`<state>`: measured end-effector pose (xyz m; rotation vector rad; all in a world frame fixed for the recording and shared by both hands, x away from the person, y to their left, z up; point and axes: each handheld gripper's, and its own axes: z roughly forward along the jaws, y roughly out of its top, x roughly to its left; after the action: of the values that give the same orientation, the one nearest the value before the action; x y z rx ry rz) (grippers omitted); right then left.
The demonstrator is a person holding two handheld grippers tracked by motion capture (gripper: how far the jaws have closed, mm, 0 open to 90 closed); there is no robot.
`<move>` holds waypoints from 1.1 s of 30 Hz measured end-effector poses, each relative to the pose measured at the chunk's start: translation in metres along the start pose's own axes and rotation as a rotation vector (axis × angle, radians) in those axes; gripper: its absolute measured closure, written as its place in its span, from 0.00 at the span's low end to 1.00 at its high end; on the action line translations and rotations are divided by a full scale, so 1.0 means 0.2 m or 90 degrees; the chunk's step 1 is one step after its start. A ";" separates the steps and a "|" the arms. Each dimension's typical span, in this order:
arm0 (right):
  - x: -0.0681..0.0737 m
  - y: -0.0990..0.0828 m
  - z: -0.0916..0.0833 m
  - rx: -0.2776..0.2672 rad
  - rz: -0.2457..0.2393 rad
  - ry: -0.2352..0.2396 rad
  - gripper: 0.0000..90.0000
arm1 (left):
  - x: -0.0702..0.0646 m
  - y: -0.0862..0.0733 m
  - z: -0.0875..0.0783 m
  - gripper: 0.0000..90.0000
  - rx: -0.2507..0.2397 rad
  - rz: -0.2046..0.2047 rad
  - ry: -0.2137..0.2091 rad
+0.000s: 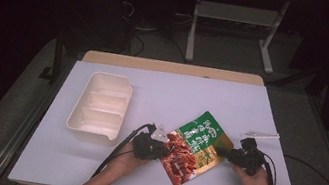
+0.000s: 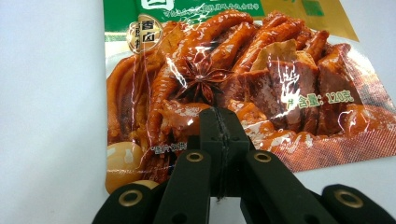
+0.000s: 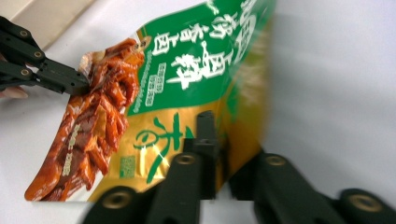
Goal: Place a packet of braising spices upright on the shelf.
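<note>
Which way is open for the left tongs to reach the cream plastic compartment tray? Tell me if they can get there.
Probably yes, but not right now: the left tongs are shut on the green-and-red foil food pouch. The cream plastic compartment tray sits just to their left with bare white table cover between.

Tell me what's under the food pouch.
The food pouch lies over the white table cover, bare all round it. The left gripper and right gripper pinch opposite edges. Anything beneath its middle is covered.

Pouch: food pouch [image 1: 196,146] lower centre, gripped both ends.
Grippers: left gripper [image 1: 164,149], right gripper [image 1: 221,153].
Tray: cream tray [image 1: 99,106] left of centre.
</note>
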<state>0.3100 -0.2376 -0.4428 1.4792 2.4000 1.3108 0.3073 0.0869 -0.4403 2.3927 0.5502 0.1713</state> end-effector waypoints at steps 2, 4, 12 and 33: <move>0.01 0.01 -0.01 -0.008 -0.009 -0.003 0.99 | 0.00 0.00 0.00 0.95 0.002 -0.003 0.001; 0.04 0.04 -0.02 -0.012 -0.025 -0.011 1.00 | 0.00 0.00 -0.01 0.91 0.007 -0.005 0.001; 0.15 0.15 -0.13 -0.058 -0.086 0.013 1.00 | 0.01 0.00 -0.14 0.77 -0.067 -0.032 -0.014; 0.50 0.39 -0.33 -0.062 -0.331 0.104 1.00 | 0.09 -0.03 -0.30 0.31 -0.162 -0.107 -0.043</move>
<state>0.2837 -0.1894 -0.3098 0.6696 2.5232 1.4214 0.3059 0.1340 -0.3989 2.0885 0.6534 0.0802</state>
